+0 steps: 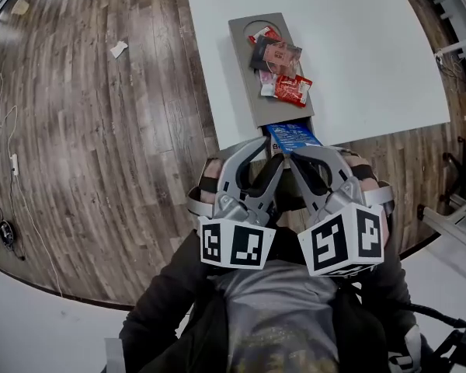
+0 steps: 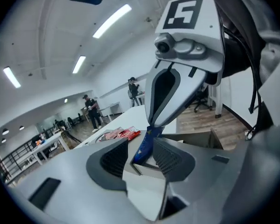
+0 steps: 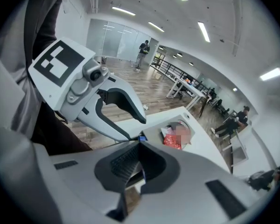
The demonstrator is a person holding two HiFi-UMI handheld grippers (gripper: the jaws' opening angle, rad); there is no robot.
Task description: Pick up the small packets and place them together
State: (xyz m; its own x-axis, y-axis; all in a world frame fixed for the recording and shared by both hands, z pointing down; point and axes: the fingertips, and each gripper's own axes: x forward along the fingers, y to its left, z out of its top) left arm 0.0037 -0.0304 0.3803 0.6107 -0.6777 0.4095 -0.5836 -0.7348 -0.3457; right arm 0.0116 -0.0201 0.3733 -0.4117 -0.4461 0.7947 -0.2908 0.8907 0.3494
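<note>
- Pinching the blue packet [image 1: 293, 136] by its near edge with the right gripper [image 3: 139, 143], jaws tight together on it.
- Holding it up at the near end of the gray tray [image 1: 245, 33].
- Reaching in with the left gripper [image 2: 142, 154], jaws wide, packet standing between them but not squeezed.
- Also there: a pile of red and pink packets [image 1: 281, 68] in the middle of the gray tray.
- Probably light, thin, bendy and a bit slippery.
- Best to grab by a flat edge, not the puffy middle.

Packets [image 1: 279, 70] crowd the tray [image 1: 245, 33]; table [image 1: 373, 61] beside lies open
</note>
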